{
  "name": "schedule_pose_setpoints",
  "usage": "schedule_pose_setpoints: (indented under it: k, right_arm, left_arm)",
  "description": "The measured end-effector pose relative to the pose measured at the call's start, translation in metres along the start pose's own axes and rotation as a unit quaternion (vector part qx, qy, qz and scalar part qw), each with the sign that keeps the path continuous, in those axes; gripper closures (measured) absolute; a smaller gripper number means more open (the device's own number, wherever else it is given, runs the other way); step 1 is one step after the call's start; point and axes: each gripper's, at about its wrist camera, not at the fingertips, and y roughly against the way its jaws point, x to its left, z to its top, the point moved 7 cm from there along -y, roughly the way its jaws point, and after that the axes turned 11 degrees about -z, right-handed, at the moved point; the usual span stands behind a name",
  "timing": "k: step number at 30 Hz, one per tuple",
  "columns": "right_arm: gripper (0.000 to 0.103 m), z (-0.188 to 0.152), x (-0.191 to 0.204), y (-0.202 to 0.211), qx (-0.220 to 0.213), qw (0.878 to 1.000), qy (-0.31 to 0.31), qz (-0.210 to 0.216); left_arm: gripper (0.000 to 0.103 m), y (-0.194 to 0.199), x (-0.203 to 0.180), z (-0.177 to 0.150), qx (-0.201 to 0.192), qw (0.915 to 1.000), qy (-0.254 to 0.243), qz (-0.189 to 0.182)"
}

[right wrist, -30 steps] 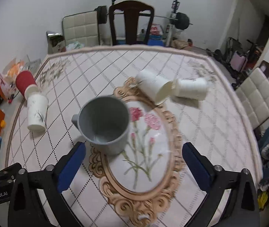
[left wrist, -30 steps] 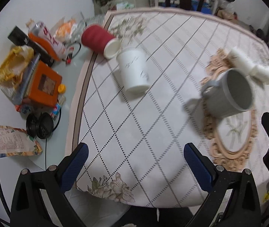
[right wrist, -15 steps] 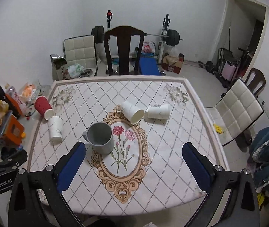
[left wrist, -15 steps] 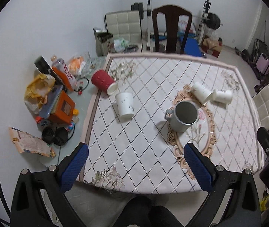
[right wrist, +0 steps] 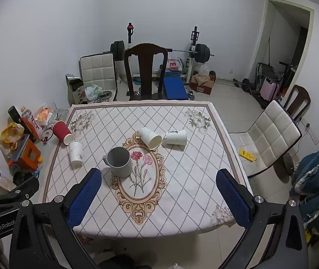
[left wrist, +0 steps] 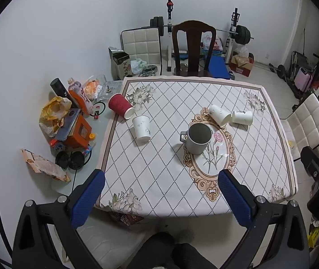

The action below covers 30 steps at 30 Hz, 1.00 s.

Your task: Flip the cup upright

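A: While both grippers hang high over the table, how do the fingers stand?

B: The left gripper is spread wide with nothing between its blue pads. The right gripper is spread just as wide and holds nothing, touching nothing.

A: And the mug?

B: The grey mug stands upright, mouth up, on the 10 o'clock rim of the flowered oval, handle toward 9 o'clock.

A: What lies around it?

B: Toward 1 o'clock, two white paper cups lie on their sides, mouths nearly meeting. Toward 9 o'clock another white cup sits mouth down, I think, and beyond it at 10 o'clock a red cup lies tipped over at the table's edge.

A: Anything in the way?

B: Only open cloth lies between the fingers and the mug. A dark wooden chair stands at 12 o'clock.
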Motion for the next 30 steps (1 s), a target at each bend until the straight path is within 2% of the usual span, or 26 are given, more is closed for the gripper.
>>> schedule_pose_setpoints:
  k: [11,30]
  right_arm:
    - [0.0,-0.002,-0.001,0.02,-0.003,1.0,0.013,0.012]
    - [0.0,-0.001,0.003,0.027,0.0,0.999,0.024,0.025]
  left_arm:
    - [0.0,0.022,-0.001,-0.005,-0.019,0.9998,0.008,0.004]
    - [0.0,0.03,0.007,-0.011,-0.021,0.9996,0.012,0.013]
